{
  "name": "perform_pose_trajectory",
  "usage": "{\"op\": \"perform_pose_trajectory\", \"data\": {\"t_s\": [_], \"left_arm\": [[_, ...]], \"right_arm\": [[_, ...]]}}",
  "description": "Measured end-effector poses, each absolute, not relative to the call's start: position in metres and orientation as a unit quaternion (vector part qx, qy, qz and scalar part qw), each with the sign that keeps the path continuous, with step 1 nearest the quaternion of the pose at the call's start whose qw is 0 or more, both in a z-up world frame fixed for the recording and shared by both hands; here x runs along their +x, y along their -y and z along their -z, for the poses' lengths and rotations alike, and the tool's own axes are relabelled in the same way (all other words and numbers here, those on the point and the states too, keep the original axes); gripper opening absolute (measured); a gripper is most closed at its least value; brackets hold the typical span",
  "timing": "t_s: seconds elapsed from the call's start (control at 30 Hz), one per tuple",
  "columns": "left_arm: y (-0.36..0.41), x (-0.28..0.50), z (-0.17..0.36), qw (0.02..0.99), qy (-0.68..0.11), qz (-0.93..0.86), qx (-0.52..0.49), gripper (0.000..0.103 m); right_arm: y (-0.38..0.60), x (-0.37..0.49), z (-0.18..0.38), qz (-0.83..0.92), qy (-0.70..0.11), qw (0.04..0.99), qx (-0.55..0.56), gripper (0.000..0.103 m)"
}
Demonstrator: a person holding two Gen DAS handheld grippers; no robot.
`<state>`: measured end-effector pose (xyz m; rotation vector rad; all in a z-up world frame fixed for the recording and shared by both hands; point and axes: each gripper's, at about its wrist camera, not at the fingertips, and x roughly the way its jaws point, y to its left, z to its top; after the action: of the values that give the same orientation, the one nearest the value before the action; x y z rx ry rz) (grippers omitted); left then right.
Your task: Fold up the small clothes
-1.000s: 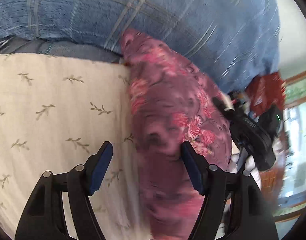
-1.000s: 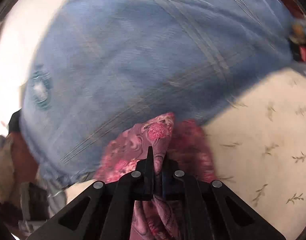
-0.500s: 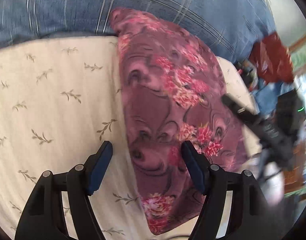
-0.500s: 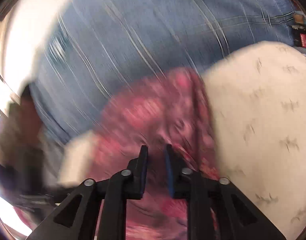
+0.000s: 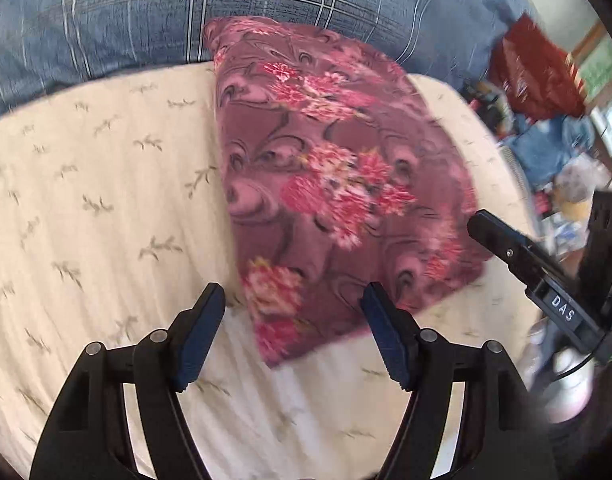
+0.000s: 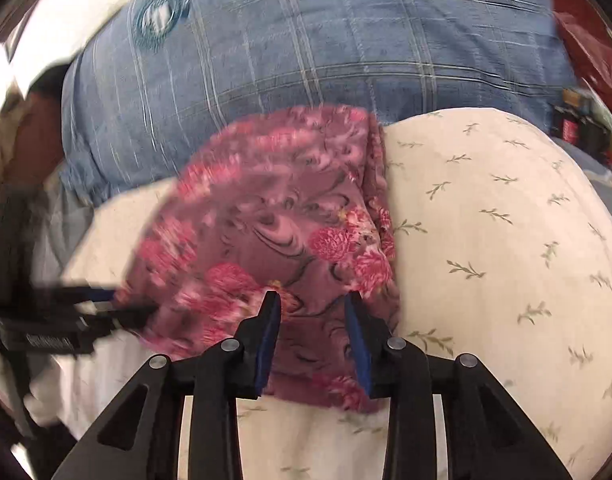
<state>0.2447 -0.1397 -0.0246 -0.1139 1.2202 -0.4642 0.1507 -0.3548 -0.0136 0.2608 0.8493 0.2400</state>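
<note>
Lying flat on the cream leaf-print bedsheet (image 5: 86, 208): the folded maroon floral cloth (image 5: 338, 184), far edge touching the blue plaid pillow (image 5: 186, 12) at 12 o'clock. Hovering above its near corner, left gripper (image 5: 294, 320), jaws standing wide, gripping nothing. Hovering at 3 o'clock, right gripper (image 6: 312, 320), jaws having just been opening, nothing pinched between.

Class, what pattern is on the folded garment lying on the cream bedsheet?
Pink-red flowers and dark swirls on mauve cloth, sharpest from the left wrist.
</note>
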Motion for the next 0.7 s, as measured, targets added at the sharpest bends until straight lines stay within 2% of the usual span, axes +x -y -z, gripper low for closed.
{"op": "perform_pose_trajectory", "data": {"t_s": [0.17,0.3,0.4,0.43,0.7], "left_arm": [[0.138,0.247,0.039,0.788,-0.579,0.195,-0.071,0.071],[0.142,0.241,0.036,0.797,-0.571,0.189,-0.053,0.071],[0.138,0.241,0.036,0.796,-0.571,0.191,-0.062,0.071],[0.138,0.241,0.036,0.796,-0.571,0.191,-0.062,0.071],[0.13,0.238,0.035,0.795,-0.567,0.205,-0.066,0.073]], "right_arm": [[0.359,0.146,0.034,-0.068,-0.432,0.894,0.095,0.037],[0.37,0.138,0.042,-0.059,-0.407,0.9,0.144,0.041],[0.366,0.134,0.042,-0.052,-0.394,0.908,0.13,0.044],[0.364,0.133,0.043,-0.051,-0.398,0.908,0.123,0.051],[0.359,0.134,0.045,-0.066,-0.393,0.907,0.136,0.072]]}}
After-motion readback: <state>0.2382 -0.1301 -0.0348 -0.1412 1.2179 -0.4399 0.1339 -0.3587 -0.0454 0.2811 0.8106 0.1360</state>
